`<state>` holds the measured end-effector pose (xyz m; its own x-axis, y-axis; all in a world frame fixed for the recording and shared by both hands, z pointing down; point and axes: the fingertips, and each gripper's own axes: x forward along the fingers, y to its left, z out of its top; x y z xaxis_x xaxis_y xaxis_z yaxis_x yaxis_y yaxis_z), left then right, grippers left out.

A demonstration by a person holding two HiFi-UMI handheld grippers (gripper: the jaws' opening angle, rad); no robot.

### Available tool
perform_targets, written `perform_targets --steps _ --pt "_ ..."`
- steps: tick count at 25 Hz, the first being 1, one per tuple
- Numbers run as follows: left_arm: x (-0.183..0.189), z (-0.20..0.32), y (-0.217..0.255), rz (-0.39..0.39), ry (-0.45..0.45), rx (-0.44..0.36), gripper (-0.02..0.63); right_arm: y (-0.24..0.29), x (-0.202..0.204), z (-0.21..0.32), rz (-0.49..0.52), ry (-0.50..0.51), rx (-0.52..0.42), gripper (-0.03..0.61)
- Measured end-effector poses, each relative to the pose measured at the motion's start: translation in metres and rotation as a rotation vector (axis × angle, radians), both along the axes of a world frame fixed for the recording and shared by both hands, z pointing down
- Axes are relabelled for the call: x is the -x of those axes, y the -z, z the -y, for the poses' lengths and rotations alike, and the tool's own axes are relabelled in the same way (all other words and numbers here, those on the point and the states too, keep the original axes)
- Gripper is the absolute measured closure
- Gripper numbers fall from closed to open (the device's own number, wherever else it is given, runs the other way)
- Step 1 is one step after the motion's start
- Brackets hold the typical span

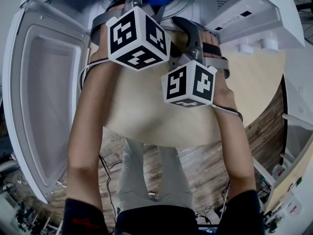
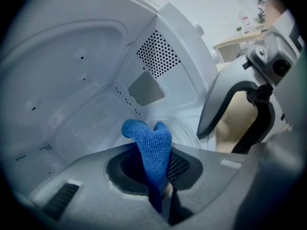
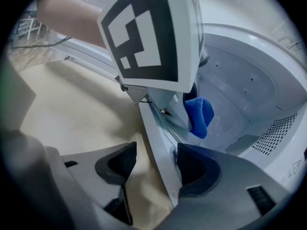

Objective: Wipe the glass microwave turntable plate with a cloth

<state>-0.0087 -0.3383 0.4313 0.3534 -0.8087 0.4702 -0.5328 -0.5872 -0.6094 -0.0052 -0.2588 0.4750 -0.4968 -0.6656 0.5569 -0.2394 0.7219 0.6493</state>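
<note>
My left gripper (image 2: 157,178) reaches into the open white microwave (image 2: 72,80) and is shut on a blue cloth (image 2: 151,143), which sticks up from between its jaws. Just past the cloth, the rim of the glass turntable plate (image 2: 184,128) lies on the cavity floor. In the right gripper view the same cloth (image 3: 199,115) hangs under the left gripper's marker cube (image 3: 148,32). My right gripper (image 3: 156,163) is open astride the microwave's front lower edge (image 3: 160,147); its left pad stands apart from that edge. From the head view, both marker cubes (image 1: 138,38) hide the jaws.
The microwave door (image 1: 44,106) swings wide open at the left. The microwave stands on a round tan table (image 1: 249,77) over a wooden floor. A perforated vent (image 2: 157,55) and a grey cover panel (image 2: 146,89) sit on the cavity's right wall.
</note>
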Motion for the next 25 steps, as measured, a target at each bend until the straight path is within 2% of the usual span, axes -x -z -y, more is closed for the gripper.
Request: perform_targets --steps 13,25 --pt "-0.017 -0.003 0.002 -0.007 -0.047 -0.010 0.557 0.000 0.001 0.000 -0.006 0.003 0.004 0.329" --pt "-0.013 -0.002 0.002 0.001 -0.024 -0.014 0.557 0.000 0.001 -0.001 -0.010 0.007 0.005 0.330"
